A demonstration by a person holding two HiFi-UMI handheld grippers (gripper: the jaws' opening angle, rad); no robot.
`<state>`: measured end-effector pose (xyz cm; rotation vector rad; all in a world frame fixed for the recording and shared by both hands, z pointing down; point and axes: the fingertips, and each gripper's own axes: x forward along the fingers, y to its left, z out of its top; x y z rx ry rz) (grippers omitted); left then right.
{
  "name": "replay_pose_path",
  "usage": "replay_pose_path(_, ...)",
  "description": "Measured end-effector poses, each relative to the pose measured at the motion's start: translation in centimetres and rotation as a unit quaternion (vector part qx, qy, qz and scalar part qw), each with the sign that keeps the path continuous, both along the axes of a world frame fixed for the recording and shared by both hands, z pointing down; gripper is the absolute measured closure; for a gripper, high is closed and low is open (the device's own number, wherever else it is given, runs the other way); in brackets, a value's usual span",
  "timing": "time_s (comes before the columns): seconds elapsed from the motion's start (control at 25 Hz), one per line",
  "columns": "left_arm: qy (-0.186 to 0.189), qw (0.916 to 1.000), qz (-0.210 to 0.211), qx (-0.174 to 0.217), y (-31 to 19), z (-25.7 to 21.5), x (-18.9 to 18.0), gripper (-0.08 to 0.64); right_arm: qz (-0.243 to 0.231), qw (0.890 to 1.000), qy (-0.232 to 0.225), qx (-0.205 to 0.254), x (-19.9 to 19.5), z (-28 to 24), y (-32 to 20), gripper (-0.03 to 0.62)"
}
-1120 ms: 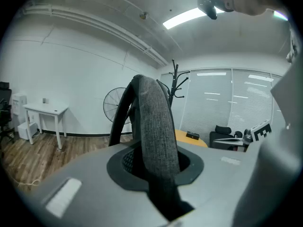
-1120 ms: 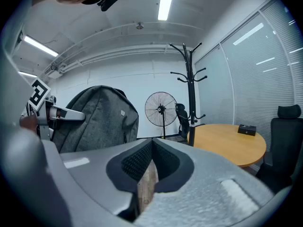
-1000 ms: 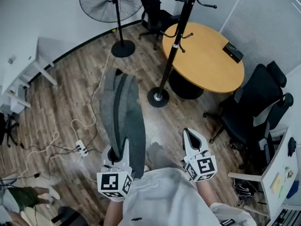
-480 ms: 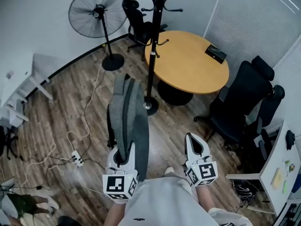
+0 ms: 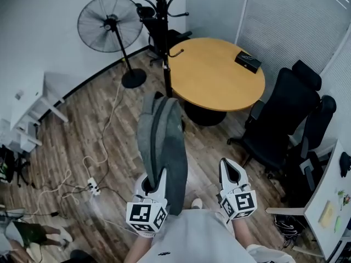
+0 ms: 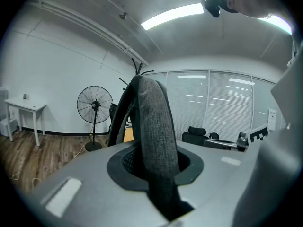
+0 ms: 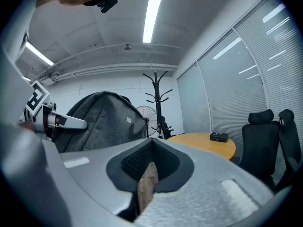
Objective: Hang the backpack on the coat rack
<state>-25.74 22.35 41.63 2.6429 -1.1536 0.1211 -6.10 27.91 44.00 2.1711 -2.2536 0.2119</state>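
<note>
A grey backpack (image 5: 162,141) hangs upright from my left gripper (image 5: 155,175), which is shut on its top fabric. In the left gripper view the grey fabric (image 6: 152,126) runs straight through the jaws of the left gripper (image 6: 155,171). The black coat rack (image 5: 162,43) stands just beyond the backpack, beside the round table; the backpack hides its base. Its hooks show in the left gripper view (image 6: 137,70) and the right gripper view (image 7: 156,100). My right gripper (image 5: 231,166) is level with the left, empty, its jaws together apart from a thin slit (image 7: 149,167). The backpack (image 7: 102,119) is to its left.
A round wooden table (image 5: 219,75) with a black box (image 5: 248,61) stands right of the rack. A pedestal fan (image 5: 107,23) is at the back left. Black office chairs (image 5: 282,125) are at the right. Cables and a power strip (image 5: 93,187) lie on the floor at left.
Both grippers and the backpack have moved closer to the coat rack. The rack's base, visible earlier, is now covered by the backpack. The grip has not changed.
</note>
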Motion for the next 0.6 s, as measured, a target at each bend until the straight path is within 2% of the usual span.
replay_pose_path(0.32, -0.027, 0.9994, -0.007, 0.019, 1.8, 0.2, 4.7, 0.46, -0.011, 1.0, -0.018, 0.018, 4.5, 1.0, 2.2, 0.598)
replay_pose_path(0.6, -0.025, 0.9995, -0.01, 0.015, 1.8, 0.3, 7.0, 0.46, -0.006, 0.999, -0.029, 0.015, 7.1, 1.8, 2.5, 0.6)
